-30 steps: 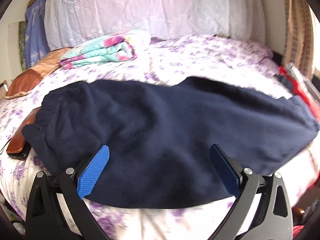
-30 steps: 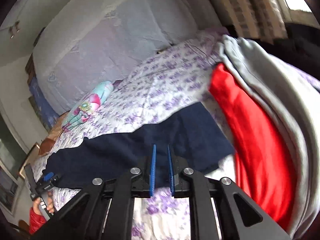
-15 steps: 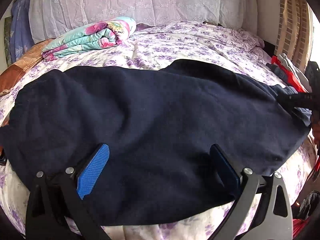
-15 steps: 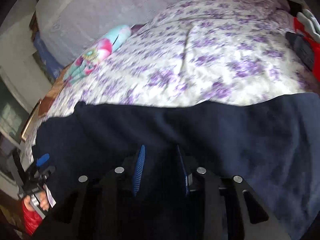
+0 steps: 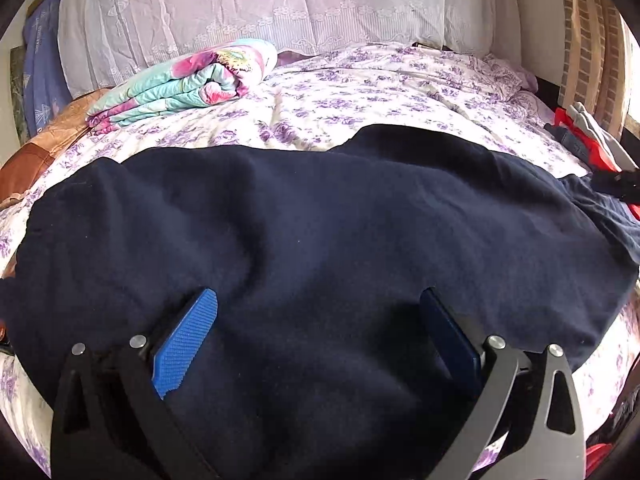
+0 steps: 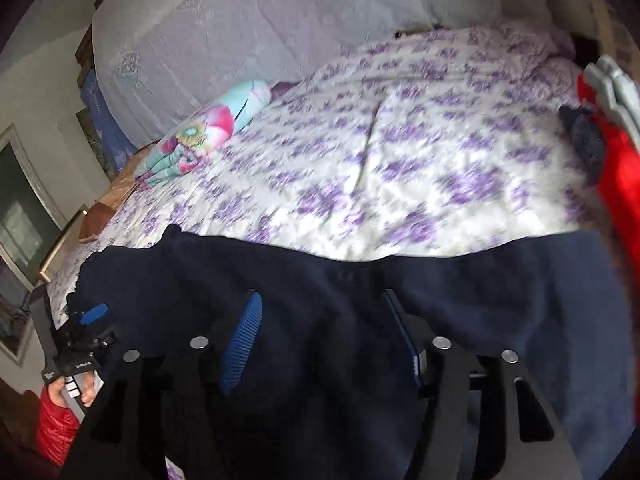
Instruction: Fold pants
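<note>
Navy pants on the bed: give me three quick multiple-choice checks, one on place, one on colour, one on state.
1. Where does the folded floral blanket lie?
A. On the pants
B. Beyond the pants, near the headboard cover
C. On the floor

2. What colour are the pants?
A. Red
B. Grey
C. Navy

3. How does the left tool stand?
A. Open over the pants
C. Shut on the blanket
B. Shut on the sheet

Answers:
1. B: bare floral sheet separates it from the pants.
2. C: dark blue fabric in both views.
3. A: its blue pads stand wide apart, pinching nothing.
</note>
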Demonstrator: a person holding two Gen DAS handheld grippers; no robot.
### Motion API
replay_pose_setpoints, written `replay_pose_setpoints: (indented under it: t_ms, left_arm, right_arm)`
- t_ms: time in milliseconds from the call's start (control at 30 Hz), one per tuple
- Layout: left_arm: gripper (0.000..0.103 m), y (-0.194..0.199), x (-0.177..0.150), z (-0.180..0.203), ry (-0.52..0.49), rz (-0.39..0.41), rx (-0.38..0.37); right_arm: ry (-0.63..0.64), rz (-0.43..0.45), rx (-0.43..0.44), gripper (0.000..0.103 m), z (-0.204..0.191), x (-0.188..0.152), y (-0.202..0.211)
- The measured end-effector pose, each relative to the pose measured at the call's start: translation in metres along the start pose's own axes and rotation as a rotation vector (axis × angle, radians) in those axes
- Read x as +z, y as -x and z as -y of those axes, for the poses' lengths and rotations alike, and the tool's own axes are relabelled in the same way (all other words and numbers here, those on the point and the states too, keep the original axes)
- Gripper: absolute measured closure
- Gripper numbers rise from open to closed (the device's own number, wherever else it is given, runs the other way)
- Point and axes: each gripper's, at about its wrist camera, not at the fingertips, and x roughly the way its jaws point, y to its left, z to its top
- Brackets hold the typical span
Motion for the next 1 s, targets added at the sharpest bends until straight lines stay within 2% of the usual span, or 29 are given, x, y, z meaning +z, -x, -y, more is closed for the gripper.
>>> replay_pose_setpoints:
  t_ms: [67, 100, 133, 167, 200, 300, 367, 400, 433, 500, 533, 567, 667, 700, 800, 833, 900, 933, 967, 1000]
  left_arm:
    - [0.005, -0.001, 0.001, -0.001, 0.012, -0.004, -0.006]
    - [0.005, -0.003, 0.003, -0.001, 0.013, -0.007, 0.001]
    - [0.005, -0.003, 0.003, 0.0, 0.011, -0.01, 0.01]
    - [0.005, -0.004, 0.004, 0.002, 0.006, -0.011, 0.018]
    - [0.005, -0.002, 0.002, 0.003, 0.003, -0.01, 0.021]
    - [0.005, 0.005, -0.002, 0.001, 0.023, -0.008, 0.019]
    - [0.005, 0.013, -0.002, -0.001, 0.05, -0.004, 0.047]
    - [0.005, 0.018, -0.002, -0.004, 0.064, 0.008, 0.054]
    - [0.005, 0.024, -0.003, -0.01, 0.09, 0.028, 0.06]
    - [0.005, 0.024, -0.007, -0.023, 0.132, 0.031, 0.088]
    - [0.005, 0.02, -0.009, -0.027, 0.135, 0.025, 0.079]
    - [0.005, 0.02, -0.012, -0.026, 0.107, 0.039, 0.086]
    - [0.005, 0.02, -0.012, -0.011, 0.054, 0.015, 0.175]
    - [0.005, 0.021, -0.01, -0.01, 0.057, 0.007, 0.174]
    - [0.005, 0.029, 0.006, -0.014, 0.126, 0.016, 0.026]
    - [0.005, 0.029, 0.011, -0.018, 0.162, 0.026, -0.013]
    - [0.005, 0.021, 0.017, -0.027, 0.217, 0.023, -0.03]
    - [0.005, 0.012, 0.016, -0.031, 0.235, 0.007, -0.029]
    - [0.005, 0.002, 0.012, -0.034, 0.247, -0.004, -0.028]
    - [0.005, 0.0, 0.007, -0.03, 0.215, 0.03, -0.012]
  right_arm:
    - [0.047, 0.036, -0.163, 0.024, 0.017, 0.0, 0.017]
    - [0.043, 0.004, -0.222, 0.021, 0.034, -0.002, 0.014]
    - [0.008, -0.08, -0.234, 0.018, 0.055, -0.006, 0.003]
    - [-0.035, -0.13, -0.188, 0.018, 0.075, -0.012, -0.004]
    - [-0.051, -0.061, -0.134, 0.019, 0.083, -0.016, 0.006]
    - [-0.126, 0.002, -0.155, 0.019, 0.082, -0.022, 0.046]
    - [-0.124, 0.1, -0.07, 0.017, 0.076, -0.035, 0.082]
    - [-0.124, 0.112, -0.064, 0.015, 0.075, -0.042, 0.091]
    - [-0.124, 0.095, -0.075, 0.012, 0.077, -0.053, 0.093]
    - [-0.117, -0.011, -0.113, 0.011, 0.086, -0.074, 0.075]
    - [-0.083, -0.014, -0.121, 0.011, 0.09, -0.086, 0.066]
    - [-0.017, 0.048, -0.141, 0.011, 0.083, -0.093, 0.067]
    - [0.022, 0.049, -0.258, 0.011, 0.06, -0.088, 0.071]
    - [0.019, 0.068, -0.228, 0.011, 0.051, -0.08, 0.074]
    - [0.102, 0.132, 0.007, 0.011, 0.008, -0.041, 0.075]
    - [0.143, 0.131, 0.05, 0.011, -0.011, -0.026, 0.066]
    - [0.224, 0.121, 0.126, 0.013, -0.052, 0.001, 0.037]
    - [0.262, 0.106, 0.156, 0.024, -0.074, 0.013, 0.018]
    - [0.288, 0.078, 0.184, 0.041, -0.095, 0.024, -0.002]
    - [0.299, 0.037, 0.224, 0.051, -0.115, 0.034, -0.024]
